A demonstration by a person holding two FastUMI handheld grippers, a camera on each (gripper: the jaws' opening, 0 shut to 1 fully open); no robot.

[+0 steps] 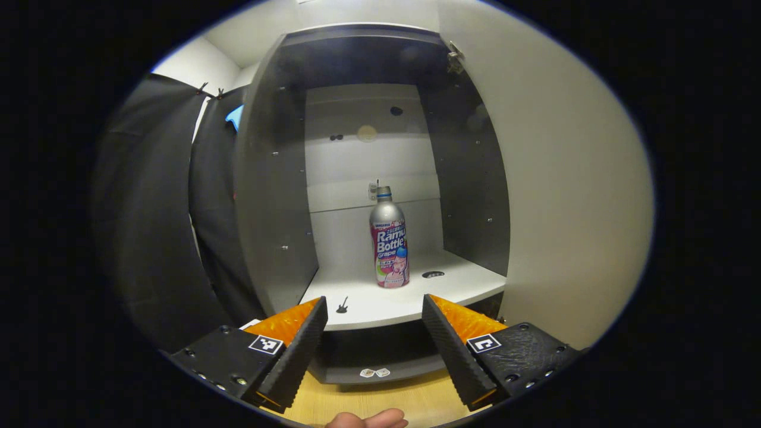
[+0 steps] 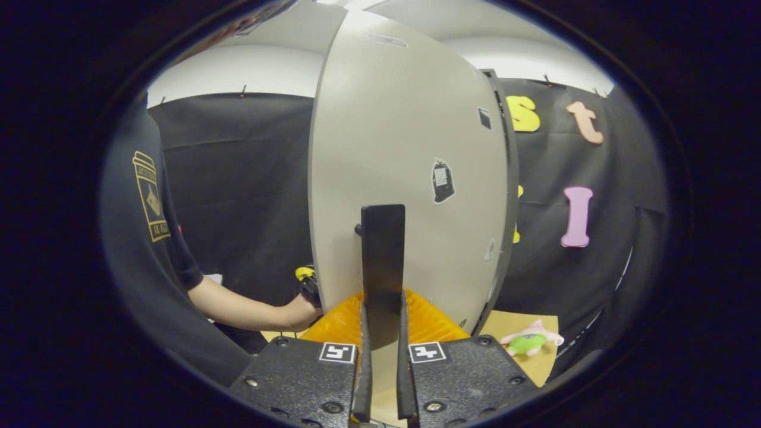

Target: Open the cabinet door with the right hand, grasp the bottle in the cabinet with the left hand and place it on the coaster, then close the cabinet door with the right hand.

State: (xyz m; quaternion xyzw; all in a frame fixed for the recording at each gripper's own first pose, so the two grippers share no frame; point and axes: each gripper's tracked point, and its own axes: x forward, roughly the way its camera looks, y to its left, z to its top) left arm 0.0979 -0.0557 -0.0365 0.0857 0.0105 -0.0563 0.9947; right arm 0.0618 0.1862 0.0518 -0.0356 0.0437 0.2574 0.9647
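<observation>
Two grippers are at work, each at its own job. In the right gripper view, the right gripper [image 2: 381, 333] has its two black ribbed fingers pressed on either side of the flat black door handle [image 2: 383, 261], pinching it, and the pale grey cabinet door [image 2: 404, 178] stands swung wide open, seen almost edge-on from its outer face. A bare forearm [image 2: 250, 309] reaches past the door's far edge from a person in a dark sleeve [image 2: 148, 238].

In the left gripper view, the left gripper [image 1: 374, 321] faces straight into the dark-walled open cabinet [image 1: 273, 208], its orange-backed fingers spread wide with nothing between them. The silver bottle with a pink and purple label and a blue cap [image 1: 389, 241] stands upright on the white shelf [image 1: 368, 306], towards the middle, well apart from the side walls and beyond the fingertips. A fingertip of the holding hand [image 1: 365, 421] shows at the bottom edge, above the light wooden tabletop [image 1: 386, 401].

I judge that the door-opening step is done and the reach for the bottle is in hand. The next move calls for carrying the spread fingers forward over the shelf's front edge until they flank the bottle's body, then pinching it low enough on the label that it does not tip. The coaster is not something I can place from here.
</observation>
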